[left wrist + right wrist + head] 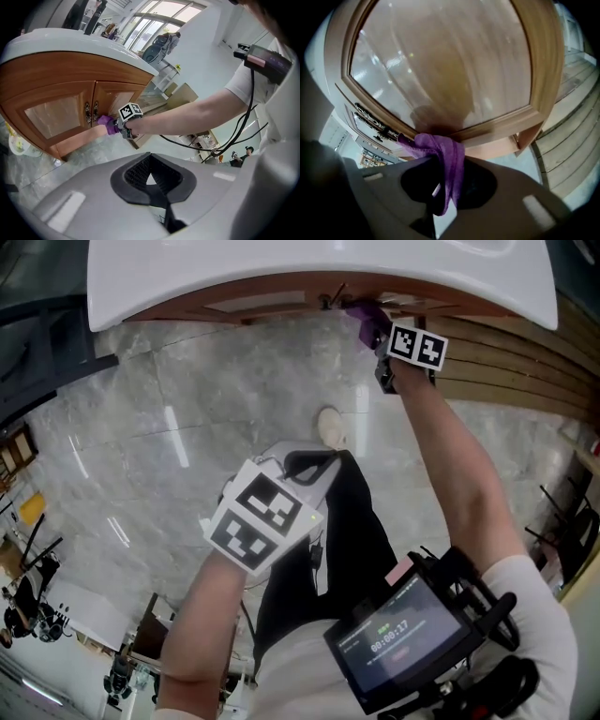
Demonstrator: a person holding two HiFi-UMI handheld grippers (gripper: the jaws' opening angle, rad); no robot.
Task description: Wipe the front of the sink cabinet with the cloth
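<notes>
A purple cloth (443, 159) is clamped in my right gripper (449, 185) and pressed against the lower frame of the right-hand door of the wooden sink cabinet (440, 70). In the head view the cloth (364, 320) shows at the cabinet front (272, 304) under the white sink top (309, 268), ahead of the right gripper (386, 352). The left gripper view shows the cloth (107, 124) beside the two dark door handles (91, 113). My left gripper (151, 180) is held back, away from the cabinet, jaws closed on nothing; it is near my waist (258, 521).
Glossy grey marble floor (187, 418) lies before the cabinet. Wooden slatted boards (516, 362) run along the right. My shoe (330, 427) stands near the cabinet. A device with a screen (398, 638) hangs at my chest. Furniture and people stand far off.
</notes>
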